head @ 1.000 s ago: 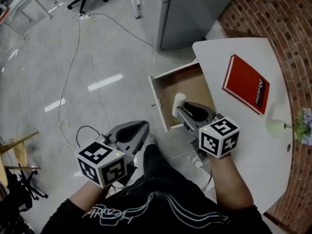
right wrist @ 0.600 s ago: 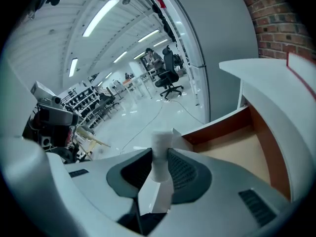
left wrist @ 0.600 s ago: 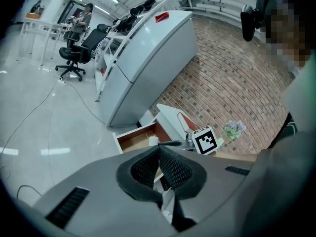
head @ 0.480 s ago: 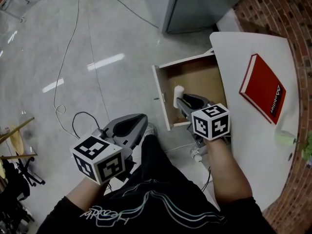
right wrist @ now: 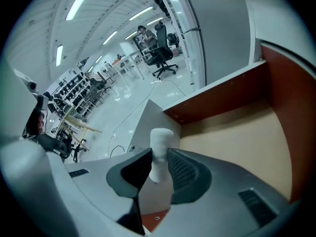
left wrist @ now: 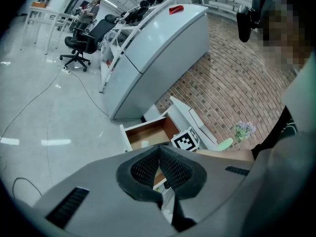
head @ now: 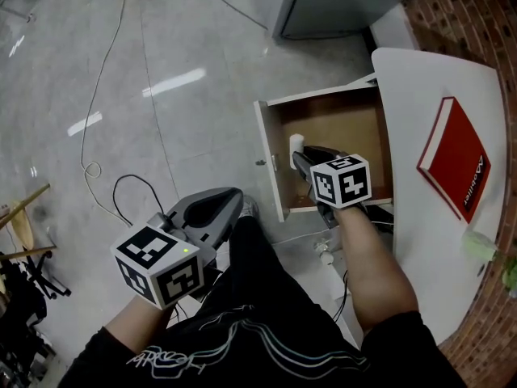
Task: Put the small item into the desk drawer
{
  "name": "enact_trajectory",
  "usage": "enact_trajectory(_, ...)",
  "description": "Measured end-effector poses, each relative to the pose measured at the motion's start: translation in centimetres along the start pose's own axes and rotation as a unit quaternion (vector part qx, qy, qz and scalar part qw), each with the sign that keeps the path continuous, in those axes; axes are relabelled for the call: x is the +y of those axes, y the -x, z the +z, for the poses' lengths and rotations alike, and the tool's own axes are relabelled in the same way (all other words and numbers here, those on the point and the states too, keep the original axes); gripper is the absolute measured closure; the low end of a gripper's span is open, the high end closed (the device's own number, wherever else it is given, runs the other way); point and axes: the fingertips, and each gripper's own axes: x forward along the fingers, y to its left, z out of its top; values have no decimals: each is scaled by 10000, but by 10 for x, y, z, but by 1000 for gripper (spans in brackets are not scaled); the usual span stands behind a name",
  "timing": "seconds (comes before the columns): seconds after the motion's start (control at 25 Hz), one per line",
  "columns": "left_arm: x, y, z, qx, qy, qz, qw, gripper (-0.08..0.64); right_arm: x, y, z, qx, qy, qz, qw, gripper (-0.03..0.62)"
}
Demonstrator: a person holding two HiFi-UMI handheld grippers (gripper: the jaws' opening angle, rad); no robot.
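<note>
The small white cylindrical item (right wrist: 160, 152) is sitting clamped in the right gripper (right wrist: 159, 171), just inside the open wooden drawer (right wrist: 232, 132), near its front edge. Releasing from here is probably risking a bounce or roll out over that edge. The left gripper (left wrist: 158, 168), jaws together and empty, is hovering outside the drawer.

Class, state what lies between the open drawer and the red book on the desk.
Only bare white desktop separates the drawer from the red book, as the head view shows.

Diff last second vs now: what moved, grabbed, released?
The right gripper, clamped on the small white cylinder throughout, came down into the open drawer. The left gripper sank slightly, shut and empty. Nothing grabbed or released; drawer and red book unchanged.
</note>
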Motion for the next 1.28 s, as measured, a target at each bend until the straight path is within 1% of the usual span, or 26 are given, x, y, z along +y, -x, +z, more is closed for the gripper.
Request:
enact_trajectory(0.12, 10, -7, -6, 57, 90, 36, 9999, 538, -8, -20, -9, 175, -205, 88, 9996, 480)
enact_trajectory(0.44, 32, -17, -16, 181, 285, 92, 9994, 538, -29, -61, -32, 654, -292, 32, 9974, 480)
enact_trajectory(0.56, 38, -19, -19, 206, 341, 119, 9991, 538, -34, -69, -38, 731, -395, 62, 9965, 479)
enact_trajectory(0.84, 45, -21, -30, 256, 444, 143, 9986, 538, -46, -81, -49, 975, -390, -43, 9945, 477)
enact_trajectory(1.08, 47, -23, -37, 295, 536, 147, 9980, 538, -49, -88, -52, 1033, -451, -34, 9936, 474)
enact_trajectory(1.28, 46, -21, -41, 293, 572, 205, 9977, 538, -49, -87, -50, 975, -645, 13, 9931, 460)
